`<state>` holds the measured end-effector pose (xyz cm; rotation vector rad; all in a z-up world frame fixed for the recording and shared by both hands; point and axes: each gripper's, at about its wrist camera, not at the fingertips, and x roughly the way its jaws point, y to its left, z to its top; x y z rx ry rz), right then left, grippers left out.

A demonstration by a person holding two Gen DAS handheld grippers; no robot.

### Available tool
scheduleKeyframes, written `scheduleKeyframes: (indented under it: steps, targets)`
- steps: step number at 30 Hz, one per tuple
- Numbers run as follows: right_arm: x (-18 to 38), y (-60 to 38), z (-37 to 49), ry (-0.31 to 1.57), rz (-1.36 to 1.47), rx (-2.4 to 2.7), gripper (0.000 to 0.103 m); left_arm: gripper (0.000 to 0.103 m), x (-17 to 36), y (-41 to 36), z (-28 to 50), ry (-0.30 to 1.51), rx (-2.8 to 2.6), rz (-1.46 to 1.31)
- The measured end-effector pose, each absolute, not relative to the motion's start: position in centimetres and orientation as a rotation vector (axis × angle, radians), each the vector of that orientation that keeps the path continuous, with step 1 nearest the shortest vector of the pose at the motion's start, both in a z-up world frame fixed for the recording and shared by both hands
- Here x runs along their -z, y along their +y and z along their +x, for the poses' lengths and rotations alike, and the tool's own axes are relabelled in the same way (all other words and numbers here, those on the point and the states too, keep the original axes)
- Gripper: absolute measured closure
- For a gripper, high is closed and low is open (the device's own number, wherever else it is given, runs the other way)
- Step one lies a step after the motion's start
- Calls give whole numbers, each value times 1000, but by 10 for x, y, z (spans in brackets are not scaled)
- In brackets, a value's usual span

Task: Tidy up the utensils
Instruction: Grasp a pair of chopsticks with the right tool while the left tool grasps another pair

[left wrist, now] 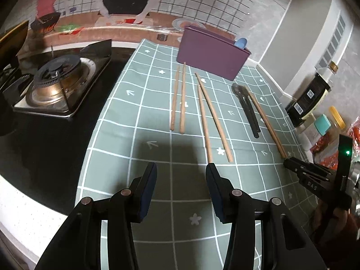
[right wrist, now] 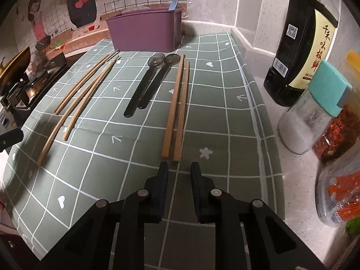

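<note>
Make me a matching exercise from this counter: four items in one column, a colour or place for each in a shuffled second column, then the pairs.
Items:
1. utensil box
2. spoons
3. salt shaker
4. gas burner

Descriptions:
A. left of the mat, on the stove
B. purple, at the mat's far edge
C. teal cap, right of the mat
D. black, side by side among the chopsticks

Pairs: 1-B, 2-D, 3-C, 4-A

- Inside of purple utensil holder [right wrist: 144, 33] hidden behind its front wall; only the tip of a blue utensil [right wrist: 173, 5] visible.
- Soy sauce bottle [right wrist: 301, 45] cap cut off at top edge.
- Chili jar [right wrist: 339, 132] cropped at right edge.
- Wok [right wrist: 13, 67] partly cut off at left.
</note>
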<state>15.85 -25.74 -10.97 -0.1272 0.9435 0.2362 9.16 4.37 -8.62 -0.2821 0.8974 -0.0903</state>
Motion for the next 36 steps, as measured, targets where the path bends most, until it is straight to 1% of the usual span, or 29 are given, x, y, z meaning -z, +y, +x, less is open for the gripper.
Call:
scheduleKeyframes:
  steps: [5, 8, 10, 13, 24, 29, 30, 31, 33, 36]
  targets:
    - [111, -255, 168, 938, -138, -233, 84, 57, 87, 51, 91, 893, 65, -305]
    - [111, -254, 172, 937, -136, -233, 86, 57, 89, 50, 93, 901, 67, -303]
    - [110, -254, 172, 938, -135, -236, 93, 57, 89, 48, 95, 904, 73, -294]
    - [110, -254, 173, 939, -135, -235, 97, 57, 91, 44, 100, 911, 85, -283]
    - [95, -269, 163, 905, -93, -213, 97, 57, 92, 23, 105, 917, 161, -268]
    - [88, -271, 161, 893, -77, -219, 97, 58, 89, 22, 113, 872, 130, -222]
    - [87, -271, 161, 893, -72, -222, 97, 61, 90, 27, 117, 869, 109, -234]
    - [87, -271, 161, 893, -66, -223, 97, 69, 91, 31, 121, 871, 95, -239]
    - [87, -271, 161, 892, -62, -225, 97, 75, 95, 38, 133, 889, 64, -231]
    - [86, -271, 161, 893, -58, -228, 97, 77, 100, 43, 147, 899, 52, -217]
